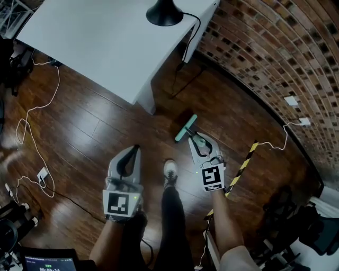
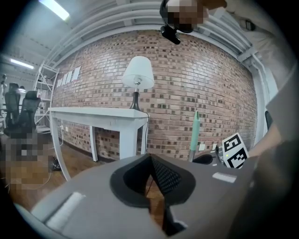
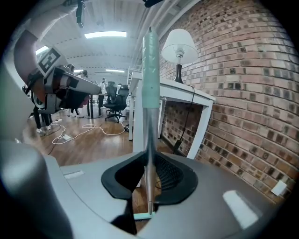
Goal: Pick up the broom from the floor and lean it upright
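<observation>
The right hand-held gripper (image 1: 193, 137) is clamped on the broom (image 1: 186, 128). In the right gripper view its dark pads (image 3: 170, 175) close in on the thin metal part of the handle (image 3: 149, 172), which passes straight up between the jaws and widens into a pale teal grip (image 3: 150, 60). A pale teal piece (image 3: 142, 215) shows at the handle's lower end; whether it touches the floor cannot be told.

In the left gripper view the broom (image 2: 194, 130) stands almost upright in front of the brick wall (image 2: 196, 84), just beside the right hand-held gripper's marker cube (image 2: 235, 151). From the head view it is over the wooden floor (image 1: 95, 127), towards the floor's edge along the brick wall (image 1: 275, 63), near the leg at the white tabletop's (image 1: 100, 42) nearest corner and ahead of the person's shoe (image 1: 170, 170).

The left hand-held gripper (image 1: 136, 148) holds nothing. Its jaws meet at the tips, and only floor shows behind them in the left gripper view (image 2: 150, 161). It hangs over the floor on the other side of the shoe, apart from the broom.

A black lamp base (image 1: 164, 13) sits at the tabletop's wall-side edge, its white shade (image 2: 138, 77) visible from the left gripper view. A yellow and black striped strip (image 1: 242, 166) lies on the floor beside the right forearm, and a white cable (image 1: 32, 122) loops over the floor at the far left.
</observation>
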`<state>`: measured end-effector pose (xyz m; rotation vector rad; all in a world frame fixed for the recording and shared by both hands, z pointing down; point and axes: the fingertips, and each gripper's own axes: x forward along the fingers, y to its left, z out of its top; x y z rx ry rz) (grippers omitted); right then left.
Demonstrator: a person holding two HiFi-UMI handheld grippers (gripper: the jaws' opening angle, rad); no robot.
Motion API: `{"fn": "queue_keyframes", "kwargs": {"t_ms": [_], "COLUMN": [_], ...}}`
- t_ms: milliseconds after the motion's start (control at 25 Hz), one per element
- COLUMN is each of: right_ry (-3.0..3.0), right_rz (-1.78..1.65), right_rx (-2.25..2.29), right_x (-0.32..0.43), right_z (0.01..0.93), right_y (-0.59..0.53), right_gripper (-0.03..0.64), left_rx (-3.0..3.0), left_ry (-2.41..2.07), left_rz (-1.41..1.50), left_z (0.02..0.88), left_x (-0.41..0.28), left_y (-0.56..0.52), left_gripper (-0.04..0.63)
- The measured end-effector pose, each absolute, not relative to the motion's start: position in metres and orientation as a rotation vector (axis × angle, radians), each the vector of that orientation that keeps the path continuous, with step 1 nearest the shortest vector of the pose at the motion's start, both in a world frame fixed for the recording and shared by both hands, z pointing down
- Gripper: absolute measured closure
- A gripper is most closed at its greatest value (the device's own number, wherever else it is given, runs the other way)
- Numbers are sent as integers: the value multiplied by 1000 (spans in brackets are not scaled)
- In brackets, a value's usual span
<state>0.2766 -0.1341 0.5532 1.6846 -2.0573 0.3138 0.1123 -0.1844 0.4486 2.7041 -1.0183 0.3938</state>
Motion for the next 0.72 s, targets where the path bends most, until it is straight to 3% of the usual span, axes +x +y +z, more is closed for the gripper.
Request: {"fn": "queue_keyframes", "kwargs": {"t_ms": [720], "right_ry": [-2089], "right_rz": [246], "right_rx": [1596], "right_x": [261], "right_z": [580], "right_y": [-259], "right_gripper": [528], "left_rx": [2616], "left_ry": [-1101], "left_rz": [413], "left_z": [485], "left_x": [107], "left_y": [-224], "left_gripper": [594]}}
